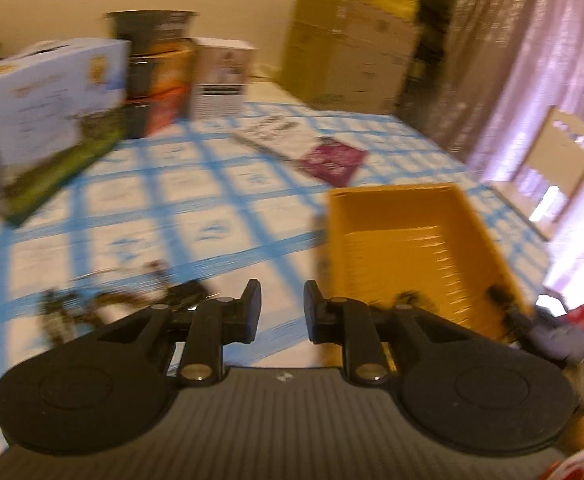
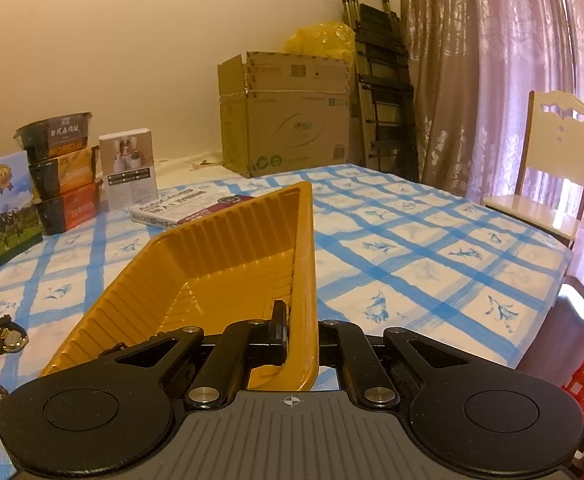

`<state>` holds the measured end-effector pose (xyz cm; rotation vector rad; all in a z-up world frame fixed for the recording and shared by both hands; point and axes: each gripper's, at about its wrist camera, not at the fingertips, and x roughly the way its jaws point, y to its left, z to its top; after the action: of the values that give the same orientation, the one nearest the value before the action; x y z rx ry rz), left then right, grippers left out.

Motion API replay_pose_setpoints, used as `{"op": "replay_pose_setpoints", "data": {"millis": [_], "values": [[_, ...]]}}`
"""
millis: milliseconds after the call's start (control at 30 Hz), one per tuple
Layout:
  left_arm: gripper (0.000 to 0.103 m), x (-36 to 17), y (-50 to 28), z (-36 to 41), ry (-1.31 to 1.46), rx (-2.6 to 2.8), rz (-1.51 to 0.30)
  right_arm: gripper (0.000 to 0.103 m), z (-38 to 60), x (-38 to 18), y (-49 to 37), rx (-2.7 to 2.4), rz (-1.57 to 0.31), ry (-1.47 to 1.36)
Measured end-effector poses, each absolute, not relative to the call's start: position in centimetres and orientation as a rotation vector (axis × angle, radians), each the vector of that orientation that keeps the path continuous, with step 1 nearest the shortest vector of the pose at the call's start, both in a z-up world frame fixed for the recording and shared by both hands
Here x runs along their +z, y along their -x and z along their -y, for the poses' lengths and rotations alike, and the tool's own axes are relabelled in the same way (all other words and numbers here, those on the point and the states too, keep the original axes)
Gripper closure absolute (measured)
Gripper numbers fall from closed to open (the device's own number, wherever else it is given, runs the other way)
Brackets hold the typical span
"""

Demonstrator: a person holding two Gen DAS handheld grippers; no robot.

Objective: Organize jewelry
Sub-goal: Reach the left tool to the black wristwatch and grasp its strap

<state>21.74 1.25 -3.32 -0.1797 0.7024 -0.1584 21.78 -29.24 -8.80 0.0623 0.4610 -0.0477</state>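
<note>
My right fingers [image 2: 301, 334] pinch the yellow tray's [image 2: 228, 264] near wall; left fingers [image 1: 282, 312] hover open, holding nothing. Jewelry [image 2: 0, 338] lies heaped on the surface at nine o'clock, seemingly unsorted; tray looks nearly empty.

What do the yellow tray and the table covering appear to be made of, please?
The yellow tray looks like thin moulded plastic: glossy, with ribbed walls. The right tool grips its wall. The table covering seems a printed sheet, cloth or vinyl, blue-checked; which is unclear.

"日式" on top noodle bowl [image 2: 54, 135]; other labels unreadable.
</note>
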Motion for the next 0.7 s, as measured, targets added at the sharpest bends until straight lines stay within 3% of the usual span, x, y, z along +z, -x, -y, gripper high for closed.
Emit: {"op": "replay_pose_setpoints", "data": {"millis": [300, 700], "values": [[0.083, -5.7, -21.1, -6.4, 0.124, -0.064, -0.764, 0.097, 28.5, -8.2, -22.6, -0.037, -0.474, -0.016], [0.067, -8.6, -27.4, -5.5, -0.003, -0.131, -0.796, 0.098, 28.8, -8.4, -23.8, -0.02, -0.508, -0.001]]}}
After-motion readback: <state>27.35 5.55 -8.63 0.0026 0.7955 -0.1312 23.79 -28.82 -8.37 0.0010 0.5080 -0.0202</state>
